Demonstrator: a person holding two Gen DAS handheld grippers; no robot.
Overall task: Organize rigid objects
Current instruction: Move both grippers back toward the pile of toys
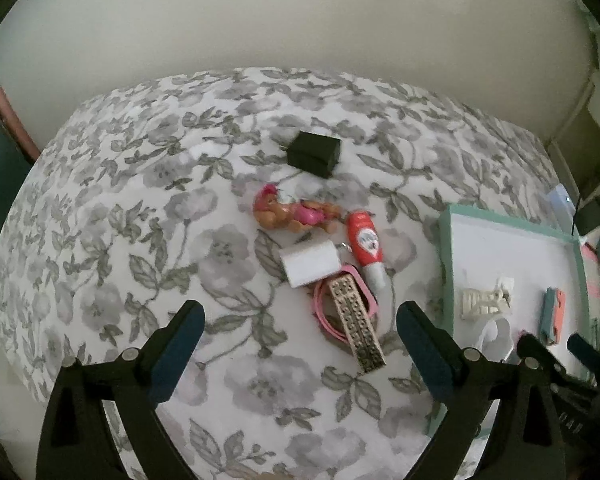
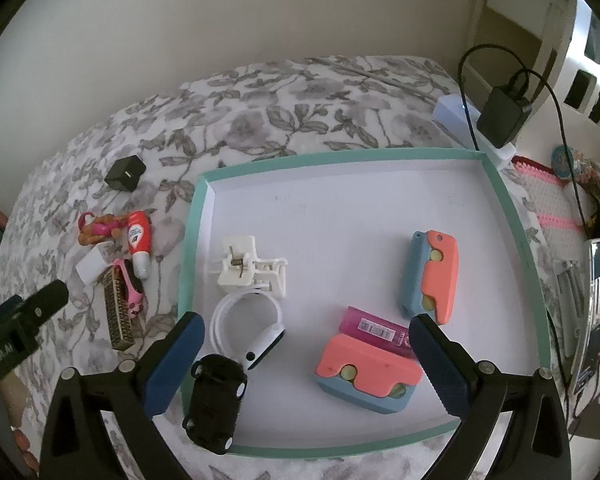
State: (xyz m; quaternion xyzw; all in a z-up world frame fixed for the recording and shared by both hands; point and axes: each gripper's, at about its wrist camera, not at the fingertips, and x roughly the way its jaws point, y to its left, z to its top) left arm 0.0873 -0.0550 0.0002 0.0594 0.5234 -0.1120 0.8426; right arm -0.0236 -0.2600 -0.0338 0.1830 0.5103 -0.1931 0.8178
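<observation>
Right gripper [image 2: 304, 364] nearest lens: jaws spread wide, nothing held, poised over teal-rimmed tray [image 2: 516, 240]. Left gripper [image 1: 300, 356] likewise wide, empty, above floral bedspread [image 1: 100, 220]; partial lettering on its body, not fully legible.

Tray holds two coral-blue cases [image 2: 366, 376], white headband [image 2: 244, 312], white clip [image 2: 244, 266], black toy car [image 2: 216, 400] on near rim, pink tube [image 2: 376, 330] with barcode label, text unreadable.

On bedspread: black charger [image 1: 314, 154], white charger [image 1: 310, 262], red bottle [image 1: 366, 246], label illegible.
</observation>
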